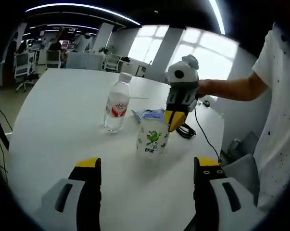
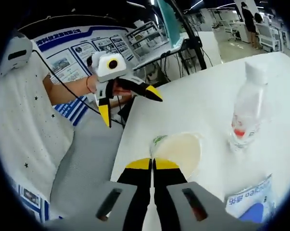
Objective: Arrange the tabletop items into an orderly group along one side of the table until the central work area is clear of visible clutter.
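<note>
White table (image 1: 58, 115) bearing three loose items: one clear water bottle (image 1: 117, 103) with a white cap and red label, standing upright; one white paper cup (image 1: 152, 136) printed with a green figure, upright just right of the bottle; and one blue-and-white packet (image 1: 151, 114) lying behind the cup. One black cable (image 1: 187, 130) trails over the far right edge.

Left gripper (image 1: 147, 166): jaws spread wide, nothing between them, hovering over the near part of the table short of the cup. In the right gripper view it appears at upper left (image 2: 130, 103), held by a hand (image 2: 117, 88), its two yellow-tipped jaws splayed apart.

Right gripper (image 2: 152, 165): yellow tips pressed together at the rim of the cup (image 2: 181, 153), seen from above; whether the cup wall lies between them cannot be told. In the left gripper view it descends onto the cup's far rim (image 1: 176, 118). The bottle (image 2: 245, 113) stands right of the cup, the packet (image 2: 253, 202) at lower right.

Counts: two grippers, one bottle, one cup, one packet.
</note>
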A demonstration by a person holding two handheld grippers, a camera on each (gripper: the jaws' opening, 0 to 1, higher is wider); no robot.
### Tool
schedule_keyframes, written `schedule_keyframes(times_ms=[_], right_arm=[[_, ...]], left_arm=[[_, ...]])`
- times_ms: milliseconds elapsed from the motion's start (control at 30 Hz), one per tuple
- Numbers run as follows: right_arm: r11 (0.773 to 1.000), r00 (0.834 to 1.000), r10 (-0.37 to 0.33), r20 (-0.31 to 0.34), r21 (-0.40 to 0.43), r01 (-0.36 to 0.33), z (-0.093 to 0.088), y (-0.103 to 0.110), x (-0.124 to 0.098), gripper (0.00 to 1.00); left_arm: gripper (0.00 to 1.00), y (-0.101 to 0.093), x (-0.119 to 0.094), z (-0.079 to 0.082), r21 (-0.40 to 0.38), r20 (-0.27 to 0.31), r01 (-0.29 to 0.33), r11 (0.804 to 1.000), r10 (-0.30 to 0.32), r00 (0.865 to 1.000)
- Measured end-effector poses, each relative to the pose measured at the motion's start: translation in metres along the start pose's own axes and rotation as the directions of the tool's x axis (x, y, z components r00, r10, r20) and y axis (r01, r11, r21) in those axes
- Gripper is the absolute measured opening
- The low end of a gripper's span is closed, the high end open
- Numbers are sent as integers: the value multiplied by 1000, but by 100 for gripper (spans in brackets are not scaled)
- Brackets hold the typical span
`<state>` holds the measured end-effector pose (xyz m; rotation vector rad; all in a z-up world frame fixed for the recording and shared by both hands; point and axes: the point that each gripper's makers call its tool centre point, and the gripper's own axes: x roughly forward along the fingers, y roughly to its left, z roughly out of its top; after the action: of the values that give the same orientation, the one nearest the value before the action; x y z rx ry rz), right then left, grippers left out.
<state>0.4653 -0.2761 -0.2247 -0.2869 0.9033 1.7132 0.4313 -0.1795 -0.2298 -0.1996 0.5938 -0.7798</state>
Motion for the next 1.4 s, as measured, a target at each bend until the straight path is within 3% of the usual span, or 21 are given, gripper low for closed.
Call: schedule_keyframes(times_ms=[167, 267, 400, 500, 567, 667, 767, 800, 867, 967, 1100, 1400], right_arm=[[992, 993, -109, -40, -62, 107, 3, -17, -30, 0], [972, 973, -197, -118, -151, 178, -1, -30, -47, 0], [949, 954, -254, -159, -229, 215, 2, -38, -59, 0], [918, 924, -316, -214, -314, 241, 2, -46, -66, 0], [881, 890, -373, -261, -401, 252, 1, -56, -71, 0], [845, 860, -413, -299, -477, 240, 1, -64, -72, 0], [821, 847, -427, -317, -528, 216, 2, -69, -68, 0], [788, 820, -455, -347, -586, 188, 0, -75, -67, 0], [745, 783, -483, -392, -654, 132, -6, -81, -66, 0], [713, 769, -488, -413, -696, 78, -9, -86, -60, 0], [695, 753, -487, -442, -719, 27, -15, -95, -56, 0], [701, 738, -468, -486, -713, -25, -31, -109, -45, 0]], left_arm=[[80, -2, -2, 1, 14, -1, 4, 1000, -4, 1000], [79, -2, -3, 2, 13, 4, 4, 1000, -4, 1000], [79, -5, -4, 1, 16, 6, 7, 1000, -7, 1000], [79, -5, -5, 2, 15, 11, 6, 1000, -6, 1000], [79, -5, -6, 2, 9, 17, 7, 1000, -7, 1000], [79, -4, -7, 1, 9, 17, 5, 1000, -5, 1000], [79, -2, -8, 0, 5, 20, 2, 1000, -2, 1000], [79, -2, -8, -1, 2, 20, 1, 1000, -1, 1000], [79, -2, -9, -2, -2, 23, -1, 1000, 1, 1000], [79, 0, -9, -4, -8, 21, -4, 1000, 4, 1000], [79, 1, -9, -6, -15, 22, -8, 1000, 8, 1000], [79, 2, -7, -9, -26, 17, -11, 1000, 11, 1000]])
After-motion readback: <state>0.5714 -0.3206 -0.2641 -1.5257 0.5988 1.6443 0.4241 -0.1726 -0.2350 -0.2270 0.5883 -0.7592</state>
